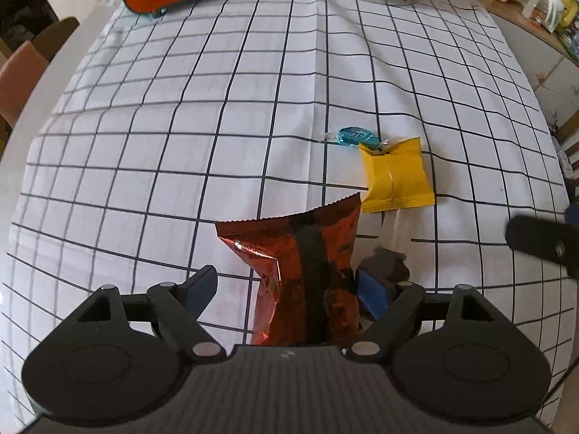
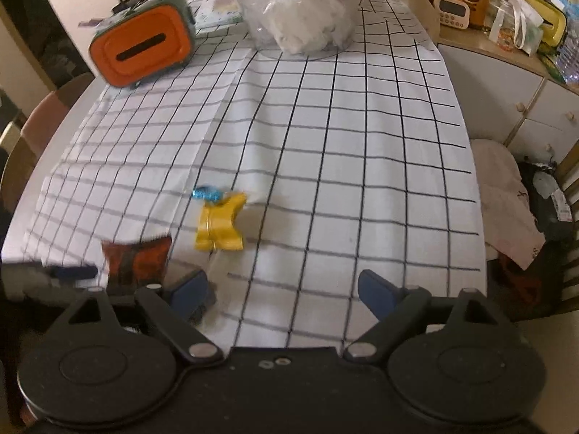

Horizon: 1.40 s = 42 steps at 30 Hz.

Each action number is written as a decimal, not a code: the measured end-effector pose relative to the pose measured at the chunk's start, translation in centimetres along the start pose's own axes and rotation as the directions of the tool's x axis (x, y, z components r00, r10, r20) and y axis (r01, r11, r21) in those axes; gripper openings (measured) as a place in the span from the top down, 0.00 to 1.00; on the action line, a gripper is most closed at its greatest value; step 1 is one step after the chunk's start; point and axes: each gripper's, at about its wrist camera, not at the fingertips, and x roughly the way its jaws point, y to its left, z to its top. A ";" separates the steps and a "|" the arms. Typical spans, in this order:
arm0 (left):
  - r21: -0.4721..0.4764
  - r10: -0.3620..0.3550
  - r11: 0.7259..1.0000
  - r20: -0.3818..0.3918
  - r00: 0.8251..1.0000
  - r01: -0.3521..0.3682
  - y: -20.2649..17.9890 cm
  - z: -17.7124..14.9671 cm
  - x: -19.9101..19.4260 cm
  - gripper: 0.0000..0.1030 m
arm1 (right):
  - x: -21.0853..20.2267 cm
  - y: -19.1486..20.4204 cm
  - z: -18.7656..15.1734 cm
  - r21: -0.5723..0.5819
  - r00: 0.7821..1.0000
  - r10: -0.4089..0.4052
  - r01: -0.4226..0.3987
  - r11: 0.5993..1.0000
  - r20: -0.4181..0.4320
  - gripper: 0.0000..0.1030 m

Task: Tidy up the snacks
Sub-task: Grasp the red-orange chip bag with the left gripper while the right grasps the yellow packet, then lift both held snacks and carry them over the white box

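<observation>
A red foil snack bag [image 1: 304, 253] lies on the white checked tablecloth [image 1: 181, 126], between the fingers of my left gripper [image 1: 287, 287]. The jaws stand wide. The left finger [image 1: 201, 285] is clear of the bag and the right finger [image 1: 372, 291] is close beside it. Beyond the bag lie a yellow packet [image 1: 396, 177] and a blue wrapped candy [image 1: 356, 135]. In the right wrist view my right gripper [image 2: 282, 291] is open over bare cloth, with the yellow packet [image 2: 220, 224], the blue candy [image 2: 206, 193] and the red bag [image 2: 137, 256] ahead and to its left.
An orange box with a slot [image 2: 141, 49] and a clear plastic bag of white stuff [image 2: 300, 18] stand at the table's far end. A sideboard with jars and a timer [image 2: 448, 9] runs along the right. Chairs [image 1: 21, 79] stand at the left edge.
</observation>
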 end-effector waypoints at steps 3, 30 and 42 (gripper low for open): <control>-0.015 -0.007 1.000 -0.011 1.000 0.007 0.4 0.0 0.6 0.19 | 1.4 0.8 1.1 0.012 1.000 0.007 -0.007 1.000 -0.002 0.13; 0.027 -0.023 0.999 0.050 0.998 0.021 1.5 -1.1 1.4 0.50 | 9.4 5.7 2.7 -0.023 0.999 -0.002 0.002 1.000 -0.034 0.63; -0.006 -0.032 0.999 0.029 0.999 0.032 2.1 -0.9 1.4 0.56 | 6.2 3.8 2.1 0.026 0.999 0.045 -0.045 0.999 -0.005 0.66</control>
